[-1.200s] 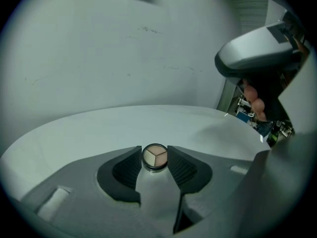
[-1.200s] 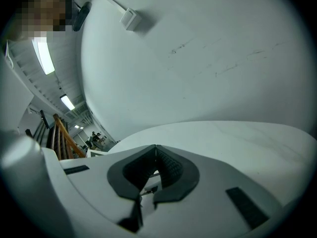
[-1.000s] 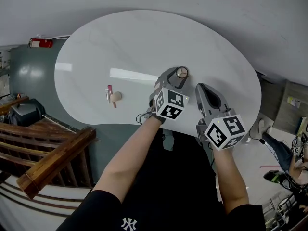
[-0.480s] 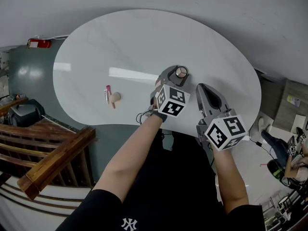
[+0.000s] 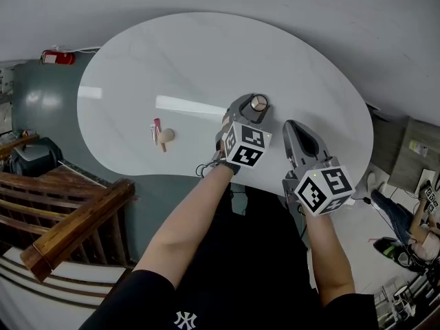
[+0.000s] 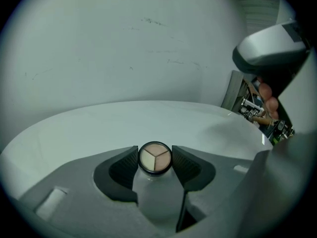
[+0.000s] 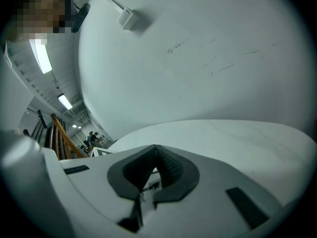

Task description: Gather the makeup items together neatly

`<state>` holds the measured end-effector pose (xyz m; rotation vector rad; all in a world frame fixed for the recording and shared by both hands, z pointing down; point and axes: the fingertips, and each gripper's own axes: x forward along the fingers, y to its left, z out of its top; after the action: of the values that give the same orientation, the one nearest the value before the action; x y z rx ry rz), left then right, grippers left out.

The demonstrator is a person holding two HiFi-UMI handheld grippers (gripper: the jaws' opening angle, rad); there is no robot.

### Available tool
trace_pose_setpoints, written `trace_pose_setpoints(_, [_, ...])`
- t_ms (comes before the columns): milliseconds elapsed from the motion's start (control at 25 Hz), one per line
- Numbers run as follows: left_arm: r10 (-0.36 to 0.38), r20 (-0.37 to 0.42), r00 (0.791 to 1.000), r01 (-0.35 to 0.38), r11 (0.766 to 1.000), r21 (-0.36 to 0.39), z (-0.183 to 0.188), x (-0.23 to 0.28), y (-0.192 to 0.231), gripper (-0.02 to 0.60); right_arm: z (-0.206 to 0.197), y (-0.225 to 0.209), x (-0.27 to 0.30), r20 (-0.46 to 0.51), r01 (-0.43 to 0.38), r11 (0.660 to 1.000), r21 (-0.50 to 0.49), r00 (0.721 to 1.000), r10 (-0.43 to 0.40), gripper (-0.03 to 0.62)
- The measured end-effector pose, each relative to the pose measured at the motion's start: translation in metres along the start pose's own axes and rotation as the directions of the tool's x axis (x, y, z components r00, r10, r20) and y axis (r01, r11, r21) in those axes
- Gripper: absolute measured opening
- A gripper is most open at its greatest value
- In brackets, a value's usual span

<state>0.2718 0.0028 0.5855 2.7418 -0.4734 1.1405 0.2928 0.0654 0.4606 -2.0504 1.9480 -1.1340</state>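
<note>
A frosted bottle [image 6: 157,192] with a round three-tone cap [image 6: 155,158] stands on the white table [image 5: 185,67], right of middle. My left gripper [image 6: 154,163] sits around it. The bottle is between the jaws, the pads [image 6: 125,167] flank the cap with thin gaps, and the gripper is open. The same bottle [image 5: 259,103] shows at the left gripper's [image 5: 251,102] tip in the head view. My right gripper [image 5: 293,126] hovers just to its right, shut and empty, its pads [image 7: 168,165] meeting at the tip. A pink lipstick [image 5: 157,129] and a beige applicator [image 5: 165,137] lie together at the table's left.
The oval table's near edge [image 5: 172,176] runs just under my forearms. A wooden stair railing [image 5: 75,232] stands below left. A red fire extinguisher [image 5: 58,58] lies on the floor at the far left. A person [image 5: 412,232] is at the right edge.
Both grippers stay in place with the bottle between the left jaws. Only the head view shifts slightly.
</note>
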Motion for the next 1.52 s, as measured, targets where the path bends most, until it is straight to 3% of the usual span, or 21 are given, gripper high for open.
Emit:
trace_pose_setpoints(400, [0.101, 0.030, 0.994, -0.099, 0.994, -0.054, -0.011, -0.045, 0.021, 0.206, 0.003, 0.035, 0.008, -0.010, -0.074, 0.996, -0.048, 0.997, 0.074, 0.014])
trace_pose_setpoints(720, [0.226, 0.041, 0.973, -0.218, 0.966, -0.141, -0.034, -0.096, 0.059, 0.206, 0.002, 0.081, 0.028, -0.035, -0.158, 0.983, -0.097, 0.987, 0.156, 0.014])
trace_pose_setpoints(1080, [0.352, 0.021, 0.936, -0.334, 0.905, -0.263, -0.081, -0.144, 0.089, 0.206, -0.015, 0.132, 0.046, -0.094, -0.234, 0.961, -0.149, 0.971, 0.222, 0.014])
trace_pose_setpoints(1520, [0.462, -0.047, 0.886, -0.441, 0.805, -0.398, -0.137, -0.163, 0.113, 0.207, -0.042, 0.156, 0.058, -0.179, -0.276, 0.943, -0.189, 0.953, 0.243, 0.014])
